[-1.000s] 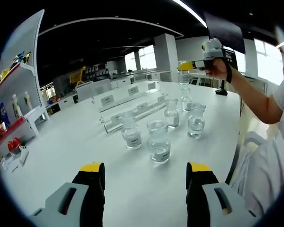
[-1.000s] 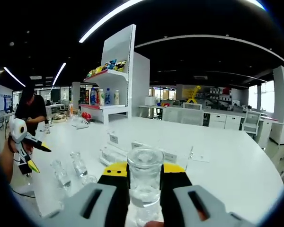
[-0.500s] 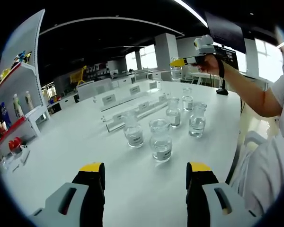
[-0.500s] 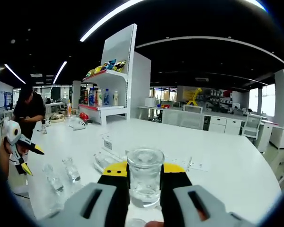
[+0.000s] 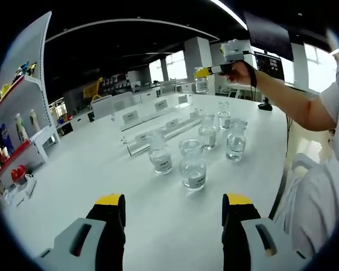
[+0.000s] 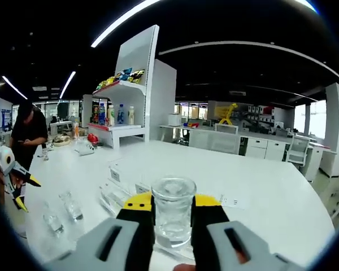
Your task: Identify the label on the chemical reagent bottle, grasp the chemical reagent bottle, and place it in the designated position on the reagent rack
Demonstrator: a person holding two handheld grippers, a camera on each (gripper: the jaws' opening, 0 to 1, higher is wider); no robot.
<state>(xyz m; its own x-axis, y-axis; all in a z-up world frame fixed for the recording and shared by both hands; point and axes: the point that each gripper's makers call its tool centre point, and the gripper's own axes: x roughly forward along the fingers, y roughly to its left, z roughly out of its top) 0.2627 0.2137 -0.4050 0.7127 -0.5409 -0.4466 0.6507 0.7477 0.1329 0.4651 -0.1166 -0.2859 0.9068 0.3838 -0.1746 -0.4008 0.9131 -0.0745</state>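
Note:
In the right gripper view my right gripper (image 6: 172,217) is shut on a clear glass reagent bottle (image 6: 172,209), held upright above the white table (image 6: 260,197). The same bottle (image 5: 201,85) and gripper (image 5: 214,70) show high at the back in the left gripper view, held by a person's arm (image 5: 282,101). My left gripper (image 5: 173,217) is open over the table's near side, nothing between its jaws. Several labelled glass bottles stand ahead of it, the nearest bottle (image 5: 192,165) in the middle. The long clear reagent rack (image 5: 158,131) with label cards lies behind them; it also appears as the rack (image 6: 121,192) below the held bottle.
A white shelf unit (image 6: 130,96) with coloured bottles and snacks stands at the far left end of the table. A person in black (image 6: 25,132) stands beyond it. The left gripper (image 6: 11,178) shows at the left edge of the right gripper view, near small bottles (image 6: 70,206).
My right gripper has carried the bottle further left and higher toward the rack. The left gripper has held still, open.

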